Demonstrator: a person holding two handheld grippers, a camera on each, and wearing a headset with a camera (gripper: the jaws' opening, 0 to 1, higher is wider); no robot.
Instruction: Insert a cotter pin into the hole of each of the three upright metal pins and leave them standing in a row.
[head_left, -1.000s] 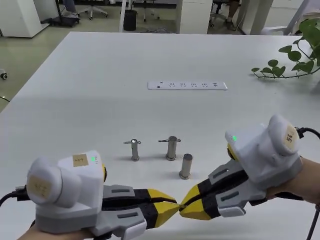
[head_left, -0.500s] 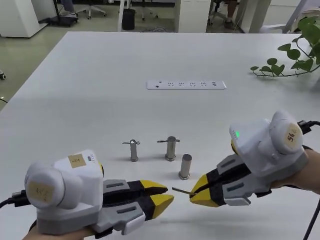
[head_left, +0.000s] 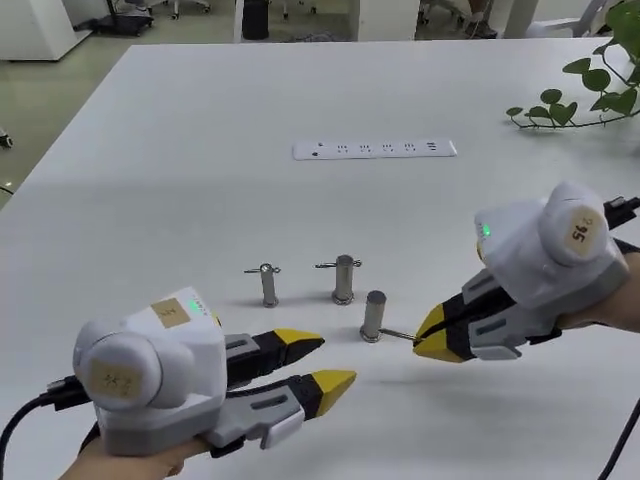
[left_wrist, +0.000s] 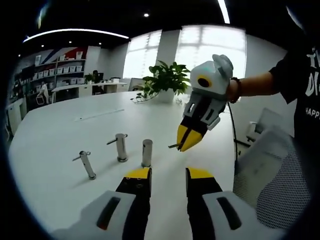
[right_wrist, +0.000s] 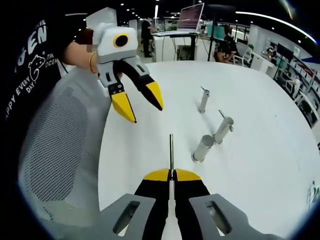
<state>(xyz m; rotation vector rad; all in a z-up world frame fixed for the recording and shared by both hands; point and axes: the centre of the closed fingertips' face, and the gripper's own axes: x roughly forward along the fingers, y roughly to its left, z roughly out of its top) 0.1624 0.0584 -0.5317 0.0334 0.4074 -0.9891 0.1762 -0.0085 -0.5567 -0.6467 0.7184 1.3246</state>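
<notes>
Right hand-held gripper (head_left: 424, 343) pinches a cotter pin (head_left: 398, 334), its tip just beside the bare third metal pin (head_left: 374, 316) on the table (head_left: 200, 150). A misaimed push could topple that unsteadied pin into its two fitted neighbours (head_left: 344, 280). Left hand-held gripper (head_left: 335, 360) hovers spread nearby. A power strip (head_left: 375, 149) lies well beyond, and nothing blocks the approach.

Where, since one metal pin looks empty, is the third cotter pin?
In the head view, the cotter pin sits clamped in the right gripper, its tip just right of the nearest metal pin.

The black shirt (right_wrist: 30, 75) says "GEN" and "EVERY" in white letters. The round tan sticker (head_left: 580, 232) on the white right gripper (head_left: 432, 340) shows two numbers, too unclear to read.
</notes>
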